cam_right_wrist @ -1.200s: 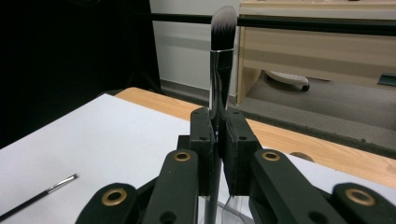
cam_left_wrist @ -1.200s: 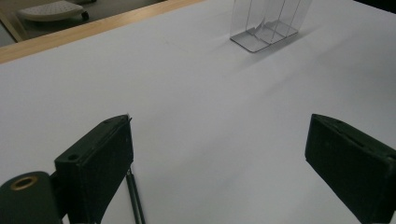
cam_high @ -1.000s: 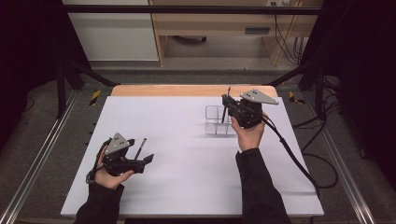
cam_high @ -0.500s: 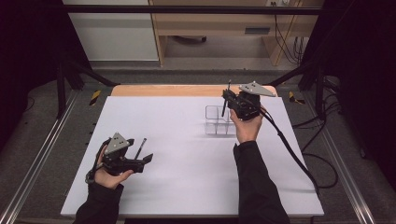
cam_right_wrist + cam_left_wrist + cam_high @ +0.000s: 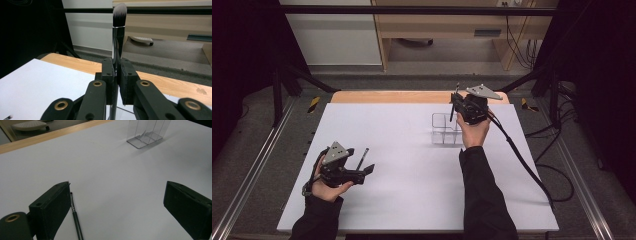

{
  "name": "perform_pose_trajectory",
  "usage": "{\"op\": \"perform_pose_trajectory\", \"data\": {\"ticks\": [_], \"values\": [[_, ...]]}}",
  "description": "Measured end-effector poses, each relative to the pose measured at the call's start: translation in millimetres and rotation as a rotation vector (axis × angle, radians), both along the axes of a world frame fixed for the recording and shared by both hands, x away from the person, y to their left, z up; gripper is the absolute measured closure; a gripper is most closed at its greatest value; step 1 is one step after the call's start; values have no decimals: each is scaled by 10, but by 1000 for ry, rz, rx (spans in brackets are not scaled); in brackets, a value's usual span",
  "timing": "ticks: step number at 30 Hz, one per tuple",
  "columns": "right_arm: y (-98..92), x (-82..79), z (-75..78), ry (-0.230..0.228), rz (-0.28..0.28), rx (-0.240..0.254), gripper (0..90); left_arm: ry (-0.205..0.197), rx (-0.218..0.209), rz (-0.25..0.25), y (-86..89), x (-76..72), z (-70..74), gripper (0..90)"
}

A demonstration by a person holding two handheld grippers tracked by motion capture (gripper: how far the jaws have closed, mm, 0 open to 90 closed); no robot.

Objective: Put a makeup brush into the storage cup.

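With its jaws clamped on a makeup brush point(image 5: 118, 30) held bristles-up at the upper right of the high view, the right gripper point(image 5: 455, 106) needed to keep it vertical over the clear organizer point(image 5: 446, 129), while the left gripper point(image 5: 362, 170) rested wide open beside a thin black pencil point(image 5: 75, 220).
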State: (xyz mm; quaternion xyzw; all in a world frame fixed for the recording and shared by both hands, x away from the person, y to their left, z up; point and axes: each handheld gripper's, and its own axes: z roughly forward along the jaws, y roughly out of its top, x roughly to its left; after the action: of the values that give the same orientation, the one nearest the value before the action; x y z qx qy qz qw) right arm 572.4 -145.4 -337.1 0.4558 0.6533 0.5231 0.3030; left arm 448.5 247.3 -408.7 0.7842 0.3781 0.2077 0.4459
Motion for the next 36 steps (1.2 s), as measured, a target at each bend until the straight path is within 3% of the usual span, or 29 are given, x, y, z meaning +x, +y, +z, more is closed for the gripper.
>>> {"op": "perform_pose_trajectory", "data": {"ticks": [14, 24, 36], "values": [[86, 127, -177, 36, -10, -19, 842, 0, 4, 1, -2, -1, -2, 68], [142, 142, -273, 60, -5, -47, 842, 0, 3, 5, 1, 0, -2, 69], [104, 143, -418, 99, -13, -46, 842, 1, 4, 10, 3, 7, -4, 70]]}}
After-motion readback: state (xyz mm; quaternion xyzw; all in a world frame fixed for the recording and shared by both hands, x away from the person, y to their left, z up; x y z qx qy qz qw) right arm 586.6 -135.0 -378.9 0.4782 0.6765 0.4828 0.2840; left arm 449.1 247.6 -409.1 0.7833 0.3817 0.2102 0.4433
